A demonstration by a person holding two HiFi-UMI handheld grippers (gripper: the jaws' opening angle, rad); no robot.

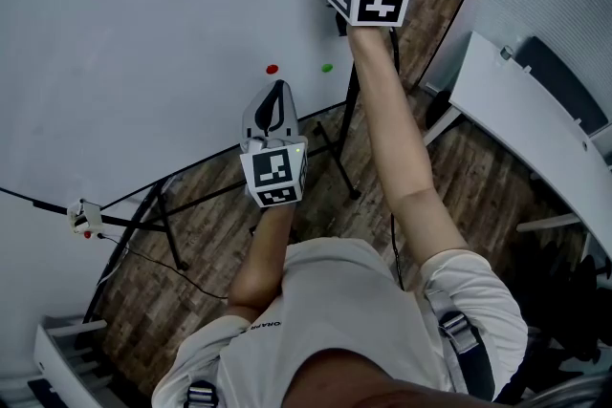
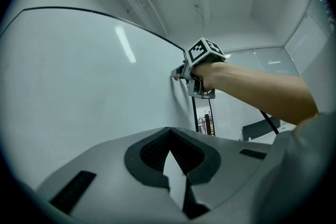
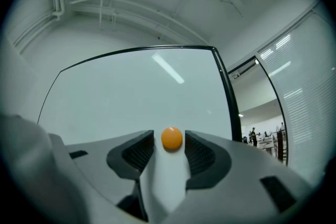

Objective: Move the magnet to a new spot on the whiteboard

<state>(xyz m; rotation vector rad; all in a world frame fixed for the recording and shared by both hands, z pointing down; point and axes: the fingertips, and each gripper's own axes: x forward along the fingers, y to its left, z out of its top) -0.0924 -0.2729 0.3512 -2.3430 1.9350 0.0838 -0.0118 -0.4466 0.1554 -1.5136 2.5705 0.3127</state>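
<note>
Only the right gripper view shows the right claw (image 3: 170, 140) standing wide, clear of the orange magnet (image 3: 171, 138) between its jaws, while the left claw (image 2: 168, 132) is closed and empty.

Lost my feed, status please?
Right gripper open, orange magnet between its jaws, on the whiteboard. Left gripper shut, empty. Red magnet, green magnet lower, clear.

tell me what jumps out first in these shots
A small round orange magnet on the white whiteboard sits between the open right tongs, near the board's right edge, untouched by either pad. Lower down in the head view, a round red magnet and a round green magnet stick to the board just beyond the shut, empty left tongs.
</note>
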